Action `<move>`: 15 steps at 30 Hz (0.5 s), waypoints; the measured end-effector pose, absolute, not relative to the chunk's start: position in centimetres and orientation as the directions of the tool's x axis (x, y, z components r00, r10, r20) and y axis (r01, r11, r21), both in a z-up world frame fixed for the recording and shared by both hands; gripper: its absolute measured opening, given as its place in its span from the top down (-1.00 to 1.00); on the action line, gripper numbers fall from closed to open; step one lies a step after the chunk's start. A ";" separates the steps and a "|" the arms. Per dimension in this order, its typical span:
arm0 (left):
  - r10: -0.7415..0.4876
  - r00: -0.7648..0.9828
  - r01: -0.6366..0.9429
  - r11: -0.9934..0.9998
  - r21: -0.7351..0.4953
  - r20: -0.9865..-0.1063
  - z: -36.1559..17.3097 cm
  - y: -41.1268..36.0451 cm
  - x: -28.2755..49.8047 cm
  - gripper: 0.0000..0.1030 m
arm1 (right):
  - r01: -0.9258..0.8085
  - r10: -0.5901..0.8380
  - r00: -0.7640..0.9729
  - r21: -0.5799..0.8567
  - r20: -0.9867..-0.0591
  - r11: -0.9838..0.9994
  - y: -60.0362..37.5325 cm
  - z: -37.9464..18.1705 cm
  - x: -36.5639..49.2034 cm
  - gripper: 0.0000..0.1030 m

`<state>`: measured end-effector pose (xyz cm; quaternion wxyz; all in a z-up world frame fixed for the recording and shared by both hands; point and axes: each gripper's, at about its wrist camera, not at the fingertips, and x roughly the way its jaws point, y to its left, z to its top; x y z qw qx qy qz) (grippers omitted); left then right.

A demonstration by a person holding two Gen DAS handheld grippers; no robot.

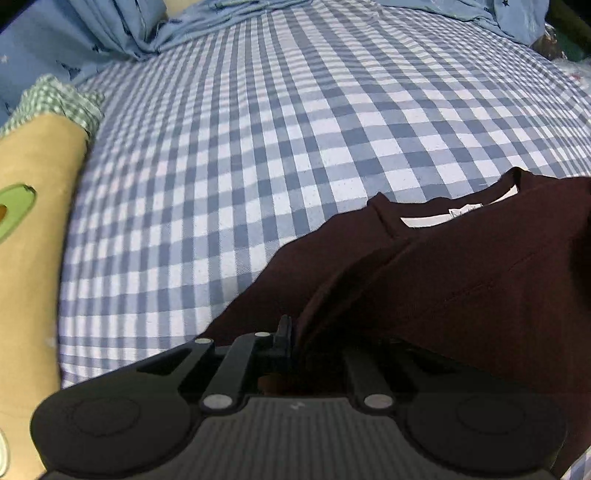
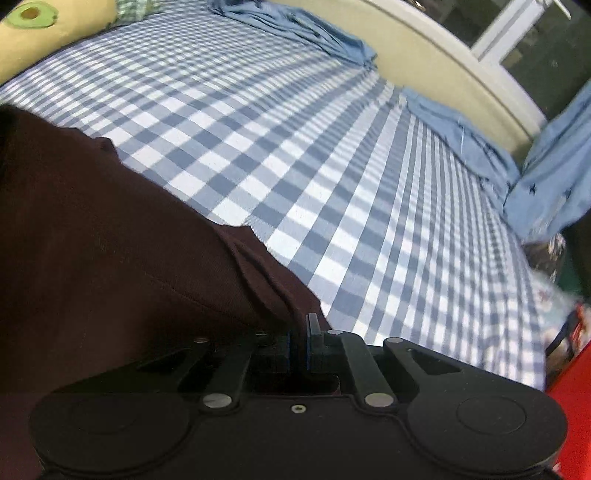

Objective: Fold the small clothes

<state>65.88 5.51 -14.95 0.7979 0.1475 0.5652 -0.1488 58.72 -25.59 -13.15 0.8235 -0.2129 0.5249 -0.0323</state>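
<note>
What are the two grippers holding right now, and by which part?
Both are shut on the dark maroon shirt. The left gripper pinches a gathered fold of its cloth; the right gripper pinches its edge. Which hem or seam cannot be told.

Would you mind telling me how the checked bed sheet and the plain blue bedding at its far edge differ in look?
The checked bed sheet carries blue and white squares; the blue bedding is plain light blue with small dark marks. The sheet lies smooth and flat; the bedding is bunched into folds. Both are blue-toned cloth.
</note>
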 end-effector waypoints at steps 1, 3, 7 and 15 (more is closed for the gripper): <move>-0.076 0.311 0.397 0.916 0.056 -0.947 -15.0 5.8 65.9 0.79 | -0.156 -0.271 0.439 -0.369 -0.857 0.916 -25.8 -13.5 58.8 0.66; -0.109 0.305 0.390 0.921 0.019 -0.946 -15.1 6.5 65.9 0.65 | -0.127 -0.266 0.431 -0.350 -0.862 0.928 -26.3 -13.9 58.6 0.53; -0.120 0.336 0.372 0.928 0.014 -0.934 -14.4 7.8 65.7 0.16 | -0.079 -0.231 0.453 -0.296 -0.861 0.952 -27.5 -13.7 57.5 -0.14; -0.099 0.382 0.296 0.955 0.021 -0.919 -12.6 10.7 66.5 -0.55 | 0.057 -0.258 0.464 -0.262 -0.848 0.963 -30.6 -13.2 55.5 -0.59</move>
